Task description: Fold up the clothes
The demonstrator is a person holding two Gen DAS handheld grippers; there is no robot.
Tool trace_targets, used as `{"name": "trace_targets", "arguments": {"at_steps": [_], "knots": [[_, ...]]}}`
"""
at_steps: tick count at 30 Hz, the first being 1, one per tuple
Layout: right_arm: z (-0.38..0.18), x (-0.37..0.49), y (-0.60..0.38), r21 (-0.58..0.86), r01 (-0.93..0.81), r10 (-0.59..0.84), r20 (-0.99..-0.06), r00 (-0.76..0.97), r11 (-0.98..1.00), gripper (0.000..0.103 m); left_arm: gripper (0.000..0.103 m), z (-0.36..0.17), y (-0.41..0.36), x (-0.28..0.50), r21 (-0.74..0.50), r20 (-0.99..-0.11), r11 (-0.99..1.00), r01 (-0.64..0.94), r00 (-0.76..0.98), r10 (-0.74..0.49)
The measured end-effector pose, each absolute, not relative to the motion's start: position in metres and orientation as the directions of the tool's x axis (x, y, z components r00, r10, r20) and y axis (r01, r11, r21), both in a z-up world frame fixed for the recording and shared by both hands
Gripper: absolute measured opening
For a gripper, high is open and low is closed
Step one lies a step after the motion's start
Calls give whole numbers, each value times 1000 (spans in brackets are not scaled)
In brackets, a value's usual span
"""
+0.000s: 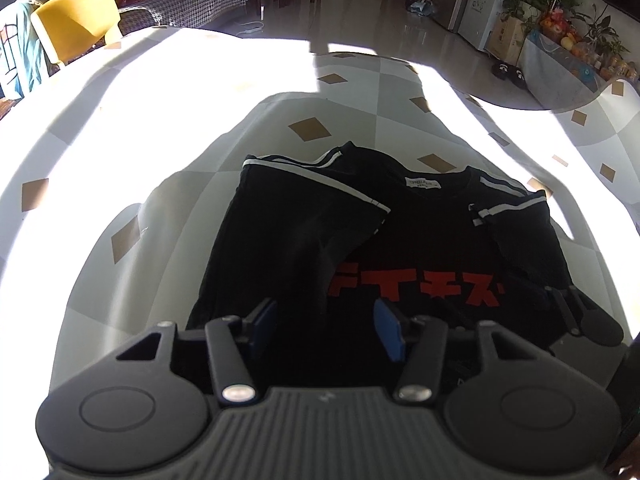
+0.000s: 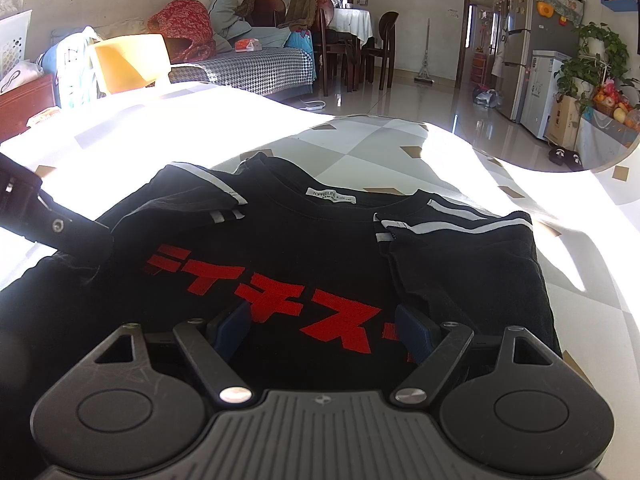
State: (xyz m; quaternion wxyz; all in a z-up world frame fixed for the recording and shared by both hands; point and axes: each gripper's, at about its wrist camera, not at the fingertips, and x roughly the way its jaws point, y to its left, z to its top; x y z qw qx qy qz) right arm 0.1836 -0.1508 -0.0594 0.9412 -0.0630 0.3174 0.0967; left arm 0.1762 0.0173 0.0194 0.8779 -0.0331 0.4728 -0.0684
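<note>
Black T-shirt [image 2: 304, 248] on checked tablecloth [image 2: 360, 140]

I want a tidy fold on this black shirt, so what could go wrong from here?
1. On the black shirt, the left sleeve and right sleeve are folded in unevenly, so the final fold may come out lopsided.
2. The left gripper has open jaws over dark layers; it might pinch only the top layer.
3. The right gripper hovers open over the red print; lifting one side alone could undo the sleeve folds.

"TOPFEELING" on T-shirt neck label [image 2: 330, 195]
</note>
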Motion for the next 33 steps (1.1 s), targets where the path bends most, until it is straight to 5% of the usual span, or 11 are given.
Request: {"name": "trace_targets", "arguments": {"at_steps": [12, 33], "knots": [[-59, 185, -150, -56, -222, 141, -615, 776, 974, 79, 48, 12, 20, 183, -152, -836, 988, 39, 528, -150], [-37, 194, -155, -5, -232, 133, -805, 578, 973, 76, 60, 10, 42, 194, -139, -834, 987, -85, 547, -71]]}}
